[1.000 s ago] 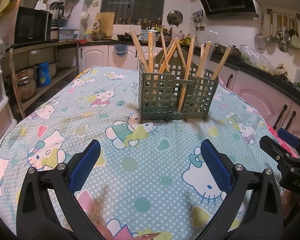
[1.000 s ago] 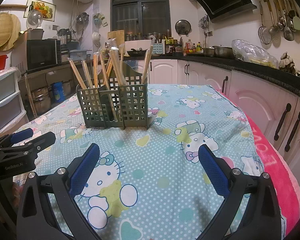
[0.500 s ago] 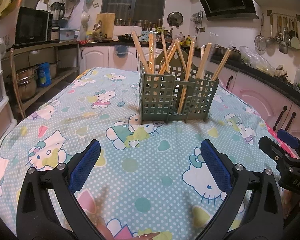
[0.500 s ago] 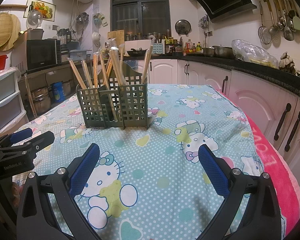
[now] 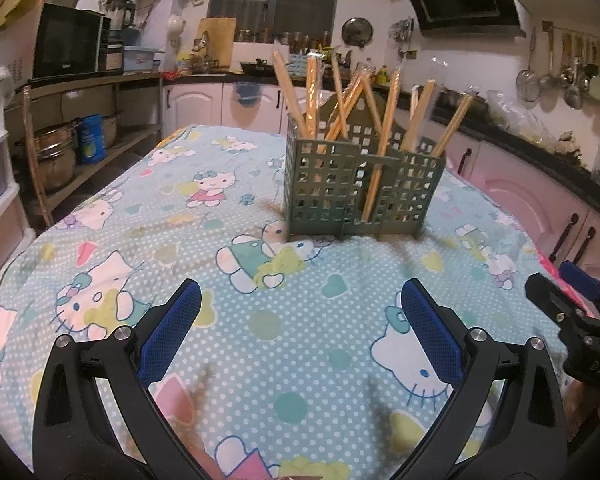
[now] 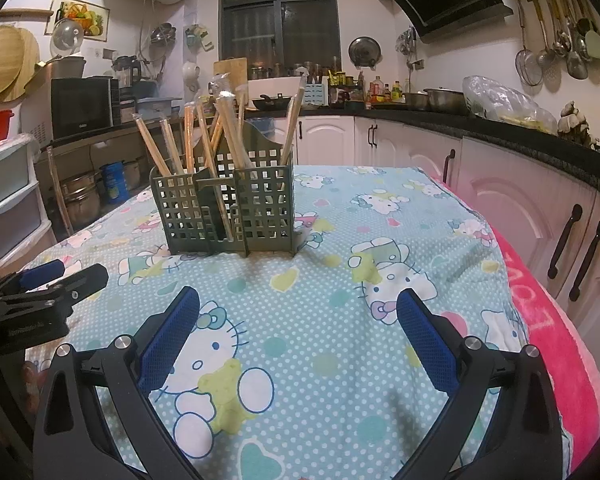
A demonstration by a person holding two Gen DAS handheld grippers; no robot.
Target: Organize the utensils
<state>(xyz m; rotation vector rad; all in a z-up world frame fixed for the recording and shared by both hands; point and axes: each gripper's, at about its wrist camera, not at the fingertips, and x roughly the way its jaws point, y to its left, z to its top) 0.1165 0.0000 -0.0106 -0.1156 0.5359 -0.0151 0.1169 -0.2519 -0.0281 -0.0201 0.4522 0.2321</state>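
A grey-green lattice utensil holder [image 5: 360,192] [image 6: 224,212] stands upright mid-table, with several wrapped wooden chopstick pairs [image 5: 392,100] [image 6: 224,128] leaning out of its compartments. My left gripper [image 5: 300,304] hovers open over the cloth, well short of the holder, nothing between its blue pads. My right gripper [image 6: 298,308] is likewise open and empty, to the right of the holder. Each gripper shows at the edge of the other's view: the right one [image 5: 576,312], the left one [image 6: 40,292].
The table wears a blue dotted cartoon-cat cloth [image 5: 260,320] [image 6: 340,272] with a pink edge [image 6: 548,320]. Pink cabinets and a dark counter [image 6: 520,136] run along the right. Shelves with pots [image 5: 60,152] and plastic drawers [image 6: 4,200] stand at the left.
The left gripper's view has shifted slightly; the holder sits a touch lower and nearer. The right gripper has hardly moved. Both stay open.
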